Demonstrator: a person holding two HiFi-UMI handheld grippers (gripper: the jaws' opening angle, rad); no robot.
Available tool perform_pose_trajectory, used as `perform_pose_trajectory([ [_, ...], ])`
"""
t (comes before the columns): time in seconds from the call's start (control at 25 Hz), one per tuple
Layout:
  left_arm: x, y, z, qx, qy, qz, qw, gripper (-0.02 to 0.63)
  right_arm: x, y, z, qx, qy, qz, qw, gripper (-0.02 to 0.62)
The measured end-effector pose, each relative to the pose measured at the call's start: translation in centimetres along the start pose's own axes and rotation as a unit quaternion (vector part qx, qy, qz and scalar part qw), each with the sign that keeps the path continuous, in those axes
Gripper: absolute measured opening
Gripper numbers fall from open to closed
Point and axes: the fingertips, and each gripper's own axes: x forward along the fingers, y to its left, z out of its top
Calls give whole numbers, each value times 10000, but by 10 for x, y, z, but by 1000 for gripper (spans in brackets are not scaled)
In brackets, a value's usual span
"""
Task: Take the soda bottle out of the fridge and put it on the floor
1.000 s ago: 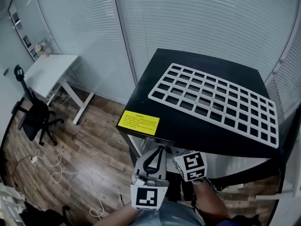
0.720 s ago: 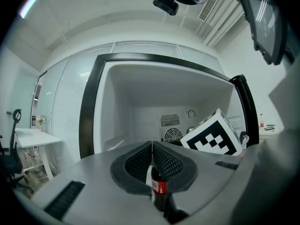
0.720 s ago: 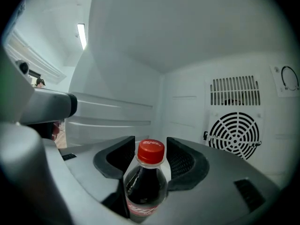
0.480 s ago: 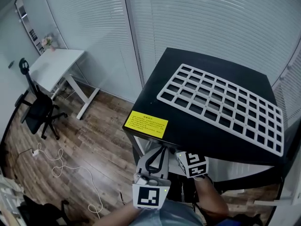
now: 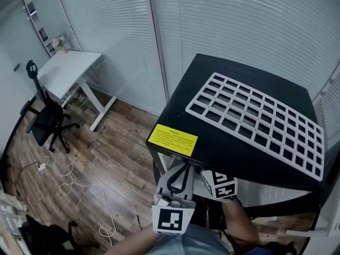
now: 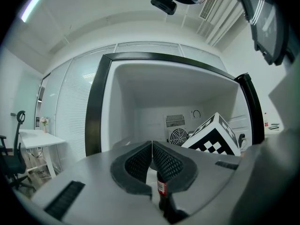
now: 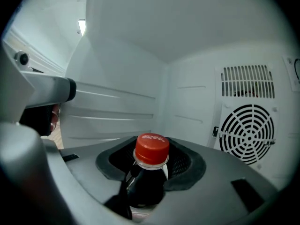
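Closure of the right gripper was the one real change: its jaws had just been narrowing from near full spread, with the bottle upright between them. In the right gripper view the dark shoulders filled the gap at lower centre and the red cap rose just above the pads. Both pads looked to be touching the sides, so I read the grip as made, though its firmness could not be judged. The bottle was inside the fridge, with the white side wall at left and the round fan on the back wall at right.

Left gripper had its fingers together at the tips, holding nothing. Its view looked into the open fridge, with the bottle low at centre beyond the jaws and the right gripper's cube at right.

In the head view little else moved. The fridge and the rack on its top had drifted toward the right of the frame over the last second, which looked more like a turn of the head than a move of the hands. Both grippers stayed at lower centre by the fridge mouth.

For the task this meant the reach was over and the take was beginning; lifting the bottle out and setting it on the floor were not yet done
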Motion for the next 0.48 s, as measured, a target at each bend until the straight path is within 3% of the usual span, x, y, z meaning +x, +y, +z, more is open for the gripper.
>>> perform_pose_trajectory([
  [0.48, -12, 3, 2, -57, -89, -23, 9999, 22, -10, 11, 4, -80, 135, 59, 9999, 138],
])
